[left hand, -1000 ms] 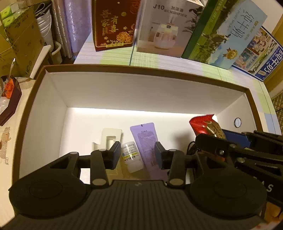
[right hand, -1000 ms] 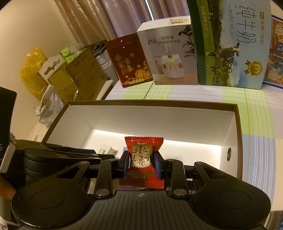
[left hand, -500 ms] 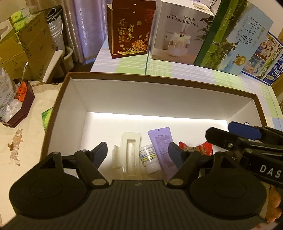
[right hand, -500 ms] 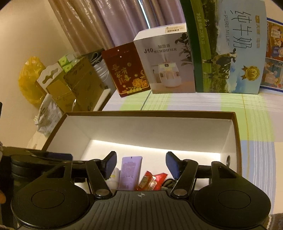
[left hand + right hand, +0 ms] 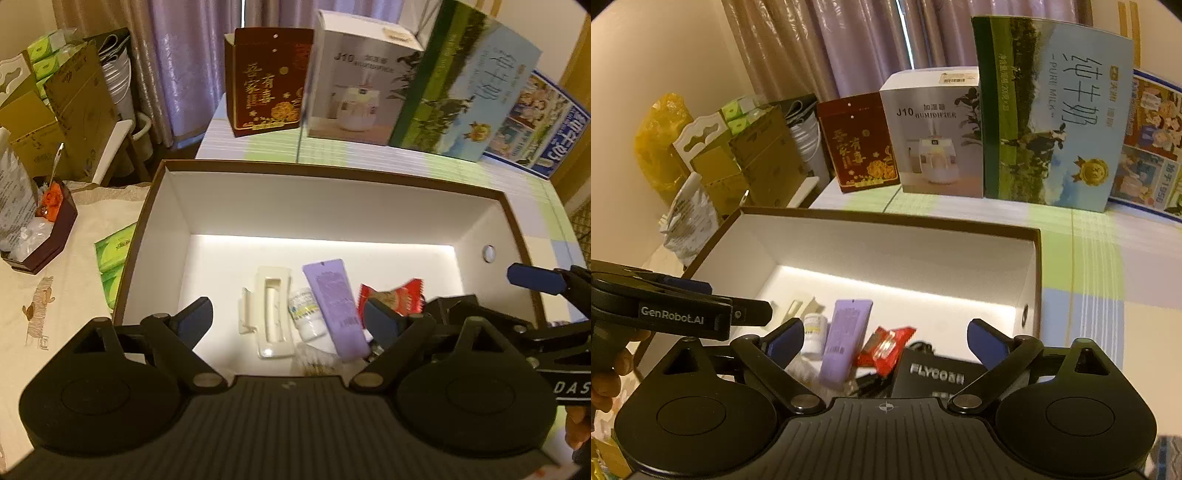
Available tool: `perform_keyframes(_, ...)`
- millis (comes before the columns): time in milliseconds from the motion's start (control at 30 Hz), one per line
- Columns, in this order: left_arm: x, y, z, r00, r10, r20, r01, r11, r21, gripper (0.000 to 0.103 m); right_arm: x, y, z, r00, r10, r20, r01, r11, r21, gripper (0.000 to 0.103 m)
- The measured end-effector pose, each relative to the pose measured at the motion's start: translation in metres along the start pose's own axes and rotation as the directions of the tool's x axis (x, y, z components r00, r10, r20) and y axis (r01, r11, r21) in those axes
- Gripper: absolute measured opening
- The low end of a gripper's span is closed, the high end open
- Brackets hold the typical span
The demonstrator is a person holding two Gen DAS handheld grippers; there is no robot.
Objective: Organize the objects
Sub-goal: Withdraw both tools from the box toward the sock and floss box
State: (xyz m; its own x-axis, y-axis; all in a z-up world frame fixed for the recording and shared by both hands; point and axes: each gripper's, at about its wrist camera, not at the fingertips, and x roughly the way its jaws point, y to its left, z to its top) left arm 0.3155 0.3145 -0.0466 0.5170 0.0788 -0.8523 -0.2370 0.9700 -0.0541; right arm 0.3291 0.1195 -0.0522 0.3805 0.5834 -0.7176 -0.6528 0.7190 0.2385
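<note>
both grippers, left (image 5: 286, 319) and right (image 5: 884, 338), have just been opened wide; nothing is held above the box (image 5: 332, 206), where the red candy (image 5: 393, 301) lies.

Red candy packet (image 5: 391, 300) flat inside box (image 5: 332, 206)

Cream wall (image 5: 665, 55), mauve curtains (image 5: 820, 48) with bright slit, perhaps a window; checked tablecloth (image 5: 1089, 258); warm light.
</note>
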Motion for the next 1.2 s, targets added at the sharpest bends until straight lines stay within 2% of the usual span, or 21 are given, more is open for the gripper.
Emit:
perform_keyframes(667, -0.069, -0.026, -0.066, 0.999, -0.046, 0.026, 0.046, 0.999, -0.011, 0.086, -0.070, 0.006, -0.046, 1.000, 0.010, 0.002, -0.010, 1.000, 0.028, 0.094)
perform_keyframes(1200, -0.100, -0.055, -0.117, 0.998, -0.067, 0.016, 0.067, 0.998, 0.012, 0.086, -0.119, 0.007, -0.094, 1.000, 0.008, 0.003, -0.008, 0.999, 0.043, 0.094)
